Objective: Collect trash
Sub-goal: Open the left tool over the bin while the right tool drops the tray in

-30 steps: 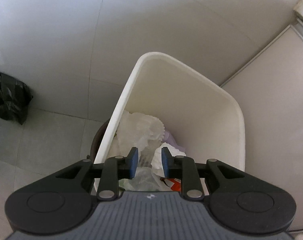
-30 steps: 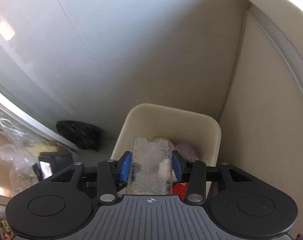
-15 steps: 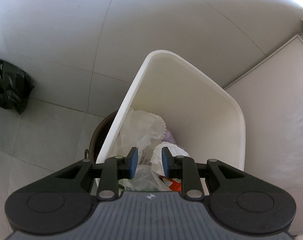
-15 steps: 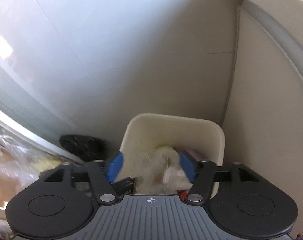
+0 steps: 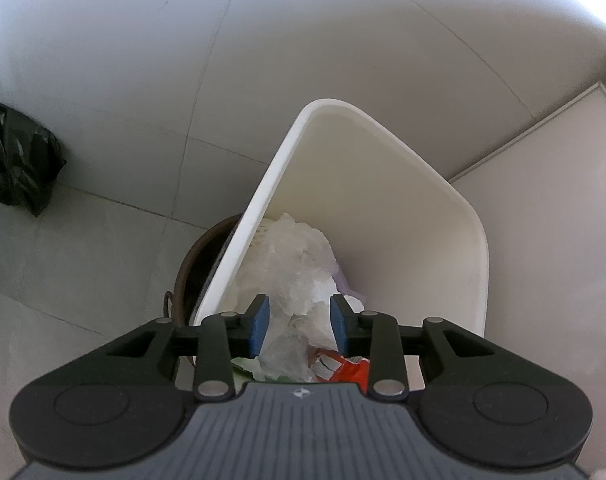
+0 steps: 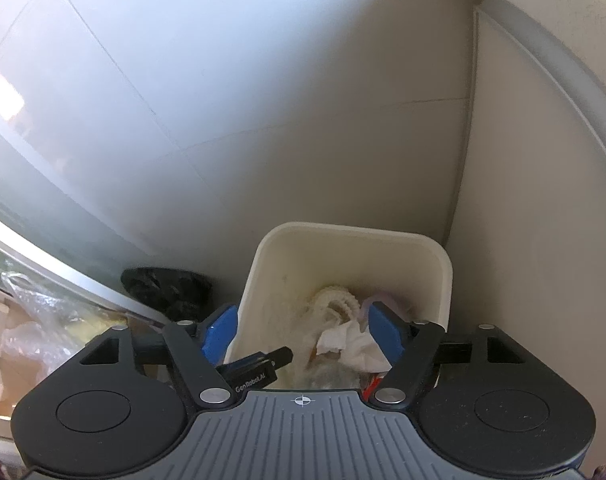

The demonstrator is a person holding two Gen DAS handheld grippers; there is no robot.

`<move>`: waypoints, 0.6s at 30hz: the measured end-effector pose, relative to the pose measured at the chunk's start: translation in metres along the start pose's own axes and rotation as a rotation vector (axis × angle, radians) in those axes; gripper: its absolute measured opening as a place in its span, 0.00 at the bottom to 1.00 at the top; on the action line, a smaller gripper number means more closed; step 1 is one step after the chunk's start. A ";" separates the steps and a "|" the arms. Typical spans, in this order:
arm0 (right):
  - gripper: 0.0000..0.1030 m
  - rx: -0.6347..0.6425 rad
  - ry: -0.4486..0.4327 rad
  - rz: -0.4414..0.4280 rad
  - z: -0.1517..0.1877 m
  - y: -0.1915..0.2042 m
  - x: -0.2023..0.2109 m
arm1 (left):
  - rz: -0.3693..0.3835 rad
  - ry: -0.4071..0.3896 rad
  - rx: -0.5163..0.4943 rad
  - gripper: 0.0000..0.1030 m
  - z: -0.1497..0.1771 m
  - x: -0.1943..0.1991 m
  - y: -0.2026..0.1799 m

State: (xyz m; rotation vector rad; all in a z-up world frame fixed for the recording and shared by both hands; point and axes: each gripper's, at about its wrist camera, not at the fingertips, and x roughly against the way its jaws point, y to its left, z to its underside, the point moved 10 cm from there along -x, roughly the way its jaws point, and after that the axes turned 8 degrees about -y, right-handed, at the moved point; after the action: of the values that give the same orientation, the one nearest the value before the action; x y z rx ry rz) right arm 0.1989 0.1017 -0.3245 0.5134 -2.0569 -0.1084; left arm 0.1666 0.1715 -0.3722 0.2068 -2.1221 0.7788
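A cream plastic trash bin (image 5: 383, 184) stands on the tiled floor in a corner. It also shows in the right wrist view (image 6: 355, 240). It holds crumpled clear plastic (image 5: 291, 256), white paper (image 6: 351, 344) and a red wrapper (image 5: 351, 368). My left gripper (image 5: 299, 320) is open and empty just above the bin's near edge. My right gripper (image 6: 303, 332) is wide open and empty above the bin. Part of the left gripper (image 6: 259, 364) shows under it.
A black trash bag (image 5: 15, 160) lies on the floor at the left, also in the right wrist view (image 6: 167, 288). A brown round object (image 5: 199, 272) sits beside the bin. A cabinet panel (image 5: 551, 208) stands at the right. Clear bags (image 6: 35, 320) lie at far left.
My right gripper opened and let go of the clear plastic tray, which dropped into the bin. The right gripper then opened wider. My left gripper stayed open over the bin.
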 end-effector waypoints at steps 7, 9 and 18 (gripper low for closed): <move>0.72 0.025 0.007 0.000 0.004 0.004 0.000 | 0.004 0.003 0.002 0.41 0.000 0.001 0.003; 0.72 0.027 0.004 -0.005 0.004 0.005 0.002 | 0.008 -0.005 0.002 0.46 0.001 0.002 0.002; 0.81 0.037 -0.069 -0.051 -0.015 0.017 0.030 | 0.104 -0.003 0.013 0.76 0.001 0.005 -0.011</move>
State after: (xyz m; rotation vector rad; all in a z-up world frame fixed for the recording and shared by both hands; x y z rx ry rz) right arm 0.1929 0.1075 -0.2876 0.5924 -2.1166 -0.1203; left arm 0.1665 0.1630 -0.3638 0.1051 -2.1448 0.8532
